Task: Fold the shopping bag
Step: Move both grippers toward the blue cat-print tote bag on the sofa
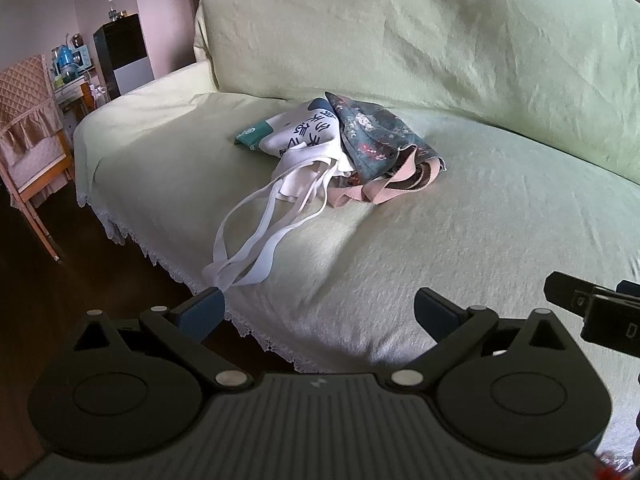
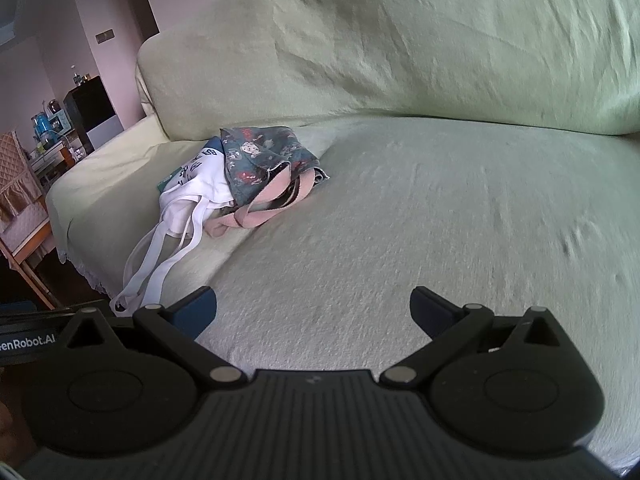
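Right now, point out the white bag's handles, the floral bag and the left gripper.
white bag's handles (image 1: 256, 236): left wrist view, on the looped straps.
floral bag (image 2: 264, 156): right wrist view, on its patterned body.
left gripper (image 1: 320, 308): left wrist view, between its open jaws.

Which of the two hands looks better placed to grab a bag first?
Probably the left hand-held gripper: open, with the white bag's straps just ahead of its fingers. The right hand-held gripper, also open, faces bare sofa.

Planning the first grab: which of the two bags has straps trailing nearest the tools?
The white printed bag: its long white straps trail toward the sofa's front edge, while the floral bag keeps its pink handles tucked close.
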`<state>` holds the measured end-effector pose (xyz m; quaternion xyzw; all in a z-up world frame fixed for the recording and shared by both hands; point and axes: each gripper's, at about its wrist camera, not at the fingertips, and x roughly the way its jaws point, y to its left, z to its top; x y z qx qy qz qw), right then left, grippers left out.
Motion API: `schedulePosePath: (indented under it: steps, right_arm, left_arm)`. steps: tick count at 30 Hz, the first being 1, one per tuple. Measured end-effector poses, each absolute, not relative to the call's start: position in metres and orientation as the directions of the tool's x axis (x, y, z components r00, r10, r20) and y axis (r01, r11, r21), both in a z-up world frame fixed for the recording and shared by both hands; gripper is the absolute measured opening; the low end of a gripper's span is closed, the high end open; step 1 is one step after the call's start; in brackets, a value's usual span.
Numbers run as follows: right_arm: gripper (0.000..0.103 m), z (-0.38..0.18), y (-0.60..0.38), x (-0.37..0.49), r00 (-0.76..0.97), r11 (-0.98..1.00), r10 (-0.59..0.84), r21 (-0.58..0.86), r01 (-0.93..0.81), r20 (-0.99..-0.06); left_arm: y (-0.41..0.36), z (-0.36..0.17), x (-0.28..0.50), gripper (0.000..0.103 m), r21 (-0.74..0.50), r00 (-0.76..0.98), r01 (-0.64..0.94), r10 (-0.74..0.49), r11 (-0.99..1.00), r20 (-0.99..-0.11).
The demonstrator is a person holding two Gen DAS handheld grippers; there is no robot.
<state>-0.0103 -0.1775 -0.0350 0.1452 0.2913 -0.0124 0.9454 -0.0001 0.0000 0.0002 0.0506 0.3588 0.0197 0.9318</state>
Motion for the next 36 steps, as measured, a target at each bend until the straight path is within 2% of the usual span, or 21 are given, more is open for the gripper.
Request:
schedulePosePath:
  steps: [36]
  right_arm:
    - [0.102,-0.039,-0.180,0.021,0.816,0.966,0.051,0.235,0.105,-0.575]
  left_arm:
    - [0.009,0.001,0.006,0.102,0.115,0.753,-0.014,0.086,0.993,-0.652]
